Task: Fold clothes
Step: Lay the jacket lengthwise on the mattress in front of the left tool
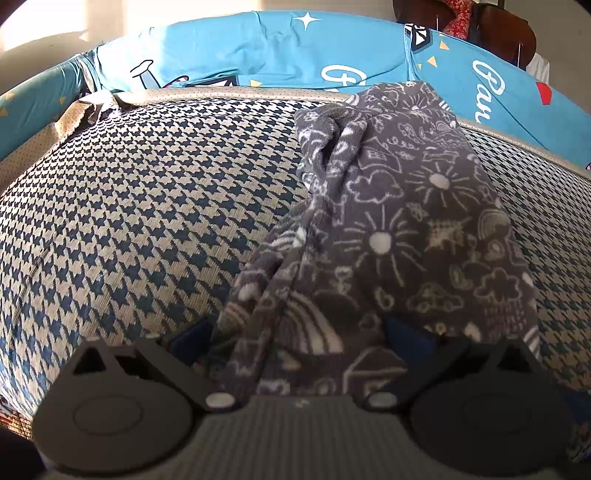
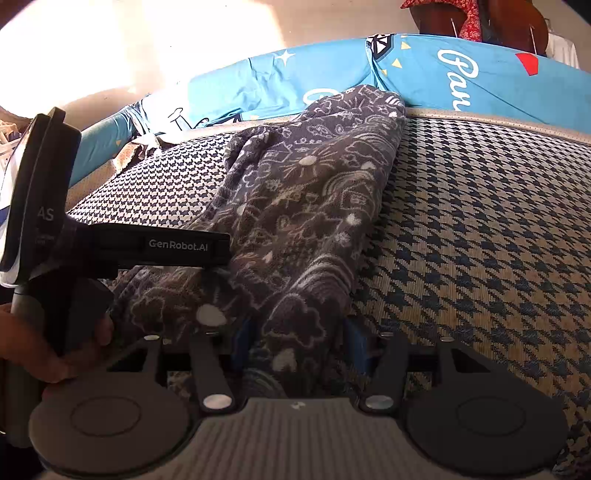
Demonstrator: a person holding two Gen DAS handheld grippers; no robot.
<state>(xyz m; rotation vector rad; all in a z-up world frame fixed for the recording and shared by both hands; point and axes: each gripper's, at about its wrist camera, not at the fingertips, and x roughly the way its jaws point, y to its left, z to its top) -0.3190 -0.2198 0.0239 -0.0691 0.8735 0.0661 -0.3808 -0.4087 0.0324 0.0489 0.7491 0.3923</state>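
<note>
A grey fleece garment (image 1: 399,221) with white doodle print lies as a long folded strip on the houndstooth bed cover (image 1: 147,206), reaching back to the blue pillows. Its near end lies between the jaws of my left gripper (image 1: 297,338); these stand wide, and the left pad is clear of the cloth. In the right wrist view the same garment (image 2: 306,199) runs into my right gripper (image 2: 299,343), whose blue pads flank a ridge of cloth without clearly pinching it. One black finger (image 2: 177,245) of the left gripper rests over the cloth at the left, and a hand (image 2: 40,350) holds its grip.
Blue printed pillows (image 1: 258,55) line the far edge of the bed. A dark wooden chair back with red cloth (image 2: 476,22) stands behind them at the upper right. Houndstooth cover (image 2: 480,240) spreads bare to the right of the garment.
</note>
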